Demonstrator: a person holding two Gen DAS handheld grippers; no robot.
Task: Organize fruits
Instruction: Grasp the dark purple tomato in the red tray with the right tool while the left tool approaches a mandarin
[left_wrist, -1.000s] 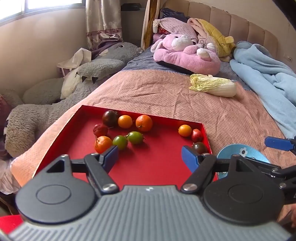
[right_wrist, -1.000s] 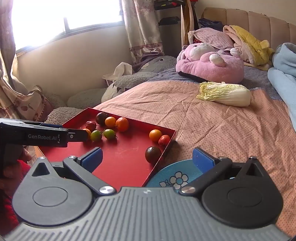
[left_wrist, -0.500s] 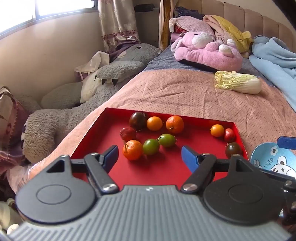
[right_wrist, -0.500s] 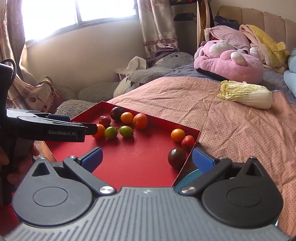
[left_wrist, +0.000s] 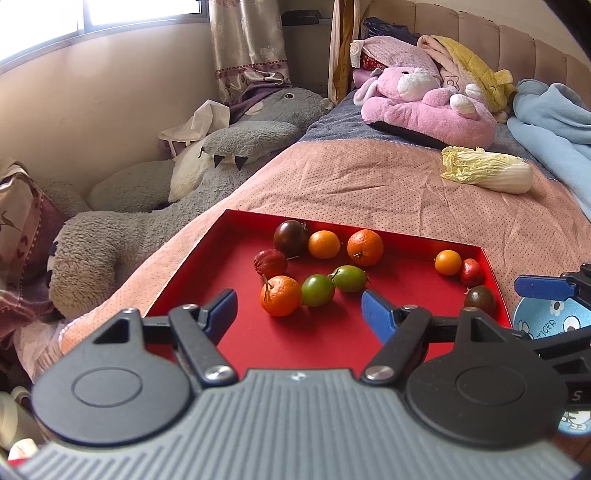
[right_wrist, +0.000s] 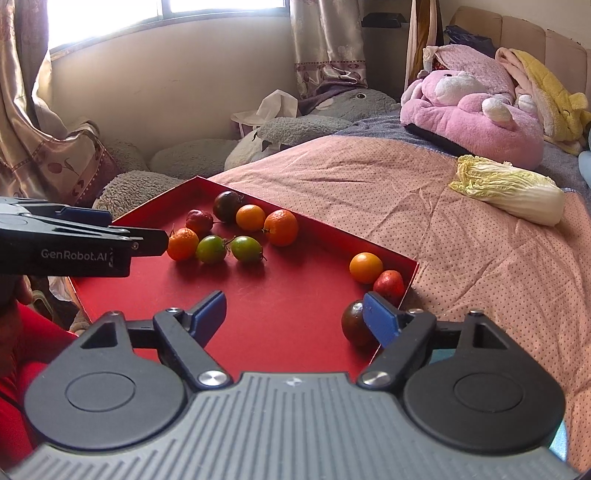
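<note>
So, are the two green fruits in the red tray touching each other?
Apart, narrowly. The right wrist view shows a strip of red tray between the rounder green fruit and the oval green fruit; only a thin stem crosses it.

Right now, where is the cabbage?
The cabbage lies on the pink bedspread, beyond the red tray to the right, just in front of the pink plush.

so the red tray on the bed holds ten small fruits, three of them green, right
Not quite: only two of the fruits are green, lying side by side near the middle of the shallow red tray. The left wrist view shows this. The count of ten small fruits stands.
</note>
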